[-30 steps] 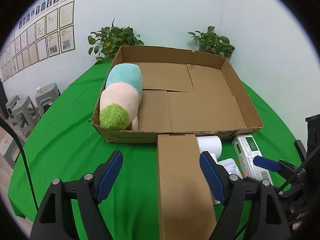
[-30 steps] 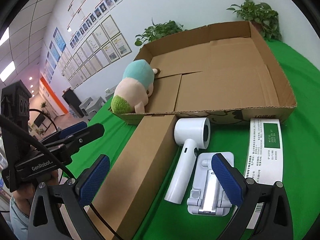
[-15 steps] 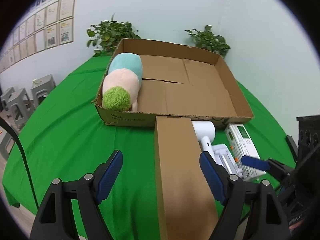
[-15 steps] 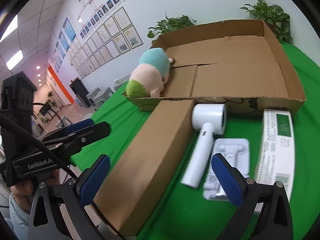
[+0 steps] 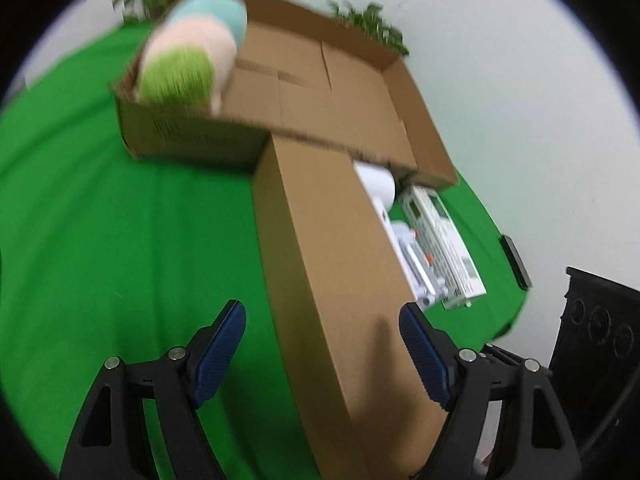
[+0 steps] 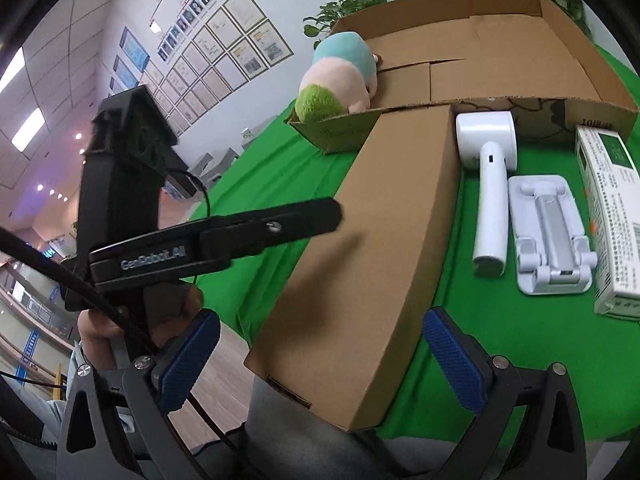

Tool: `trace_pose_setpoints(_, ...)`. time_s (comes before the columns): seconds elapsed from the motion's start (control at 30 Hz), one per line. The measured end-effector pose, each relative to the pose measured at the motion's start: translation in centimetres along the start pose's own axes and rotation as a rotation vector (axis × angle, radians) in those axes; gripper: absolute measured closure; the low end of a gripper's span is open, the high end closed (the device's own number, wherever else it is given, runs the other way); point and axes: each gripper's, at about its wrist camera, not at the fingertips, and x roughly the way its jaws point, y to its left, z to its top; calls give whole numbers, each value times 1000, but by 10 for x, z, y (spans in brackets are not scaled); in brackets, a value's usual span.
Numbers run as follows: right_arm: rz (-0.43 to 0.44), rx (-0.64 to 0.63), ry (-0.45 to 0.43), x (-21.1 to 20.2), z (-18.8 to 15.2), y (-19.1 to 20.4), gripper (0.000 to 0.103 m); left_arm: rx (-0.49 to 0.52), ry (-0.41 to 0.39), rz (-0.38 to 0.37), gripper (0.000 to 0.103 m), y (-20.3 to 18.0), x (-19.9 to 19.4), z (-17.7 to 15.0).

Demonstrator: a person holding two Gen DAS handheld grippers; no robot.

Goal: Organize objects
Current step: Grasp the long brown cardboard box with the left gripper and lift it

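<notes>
From my left wrist view, my left claw (image 5: 322,340) stands open at the bottom of the frame, its blue pads either side of the long closed brown cardboard box (image 5: 332,264) without touching it. That box runs up the middle to the wide open cardboard tray (image 5: 188,136) on the green-covered counter (image 5: 120,240). A blurred pink, teal and green plush toy (image 5: 192,52) lies in the tray's upper left corner.

From my right wrist view, my right claw (image 6: 320,356) is open at the bottom, empty, framing the long box's near end. In the right half lie a white hair dryer (image 6: 490,196), a white folding phone stand (image 6: 550,236) and a white and green printed carton (image 6: 608,216), side by side on the counter.
</notes>
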Motion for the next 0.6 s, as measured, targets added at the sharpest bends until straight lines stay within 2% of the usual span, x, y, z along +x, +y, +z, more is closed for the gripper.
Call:
trace_pose_setpoints(0.2, -104, 9, 51, 24, 4, 6, 0, -34, 54, -119, 25, 1, 18, -6)
trace_pose_setpoints(0.3, -130, 27, 67, 31, 8, 5, 0, -80, 63, -142, 25, 6, 23, -7)
trace_pose_setpoints(0.47, -211, -11, 89, 43, 8, 13, 0, -109, 86, -180, 25, 12, 22, -9)
trace_pose_setpoints(0.6, -225, -22, 114, 49, 10, 12, 0, -123, 97, -202, 25, 15, 20, -11)
